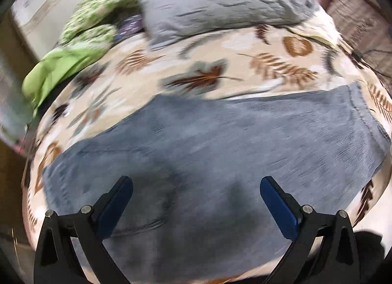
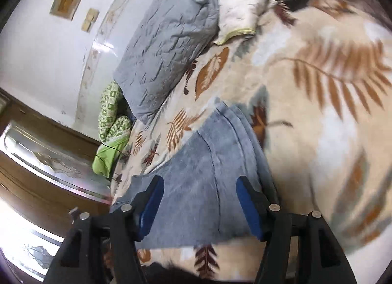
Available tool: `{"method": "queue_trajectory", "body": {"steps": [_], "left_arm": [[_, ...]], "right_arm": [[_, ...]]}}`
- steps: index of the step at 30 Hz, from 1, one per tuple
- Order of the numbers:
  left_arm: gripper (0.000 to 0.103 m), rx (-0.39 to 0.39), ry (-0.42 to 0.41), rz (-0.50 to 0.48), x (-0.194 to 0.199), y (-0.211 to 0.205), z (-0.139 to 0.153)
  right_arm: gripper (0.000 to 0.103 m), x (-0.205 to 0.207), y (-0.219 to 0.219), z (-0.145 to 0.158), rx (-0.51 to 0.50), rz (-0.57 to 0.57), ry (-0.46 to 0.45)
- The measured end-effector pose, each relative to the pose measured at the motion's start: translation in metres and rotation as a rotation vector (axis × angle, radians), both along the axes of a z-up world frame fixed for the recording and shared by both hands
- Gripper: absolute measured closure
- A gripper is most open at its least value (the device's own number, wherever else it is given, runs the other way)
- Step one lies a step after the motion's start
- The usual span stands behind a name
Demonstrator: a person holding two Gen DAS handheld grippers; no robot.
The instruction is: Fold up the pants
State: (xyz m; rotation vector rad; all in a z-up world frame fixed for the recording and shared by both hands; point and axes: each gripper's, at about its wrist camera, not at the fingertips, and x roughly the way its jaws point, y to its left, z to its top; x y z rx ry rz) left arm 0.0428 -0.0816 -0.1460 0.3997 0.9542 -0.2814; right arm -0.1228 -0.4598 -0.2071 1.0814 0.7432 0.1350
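Bedspread [image 1: 245, 46] under pants [image 1: 196, 137]; both grippers agape, empty.

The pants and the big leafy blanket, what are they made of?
The pants look like blue-grey denim: matte and faded, with stitched seams and a raw-looking hem. The blanket seems a soft, fuzzy fleece or plush, cream with printed brown leaves; blur makes its nap hard to confirm.

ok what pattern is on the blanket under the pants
Brown and grey leaves on cream blanket, clearest in the right wrist view, under the blue-grey pants.
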Motion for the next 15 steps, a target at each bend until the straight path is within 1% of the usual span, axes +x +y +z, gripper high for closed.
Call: {"method": "queue_trajectory", "body": {"steps": [3, 8, 11, 13, 15], "left_arm": [[0.0, -0.008, 0.026, -0.042, 0.004, -0.035, -0.006], [0.0, 0.019, 0.039, -0.103, 0.007, -0.09, -0.018], [0.0, 0.035, 0.044, -0.121, 0.007, -0.114, -0.025], [0.0, 0.044, 0.046, -0.135, 0.006, -0.125, -0.029], [0.0, 0.062, 0.052, -0.152, 0.005, -0.136, -0.035]], "right_arm": [[0.038, -0.016, 0.003, -0.017, 0.063, -0.005, 0.028], [0.038, -0.023, 0.006, -0.044, 0.13, -0.005, 0.058], [0.038, -0.024, 0.005, -0.059, 0.178, -0.014, 0.068], [0.038, -0.025, 0.002, -0.065, 0.212, -0.035, 0.054], [0.037, -0.021, 0.0, -0.067, 0.218, -0.041, 0.047]]}}
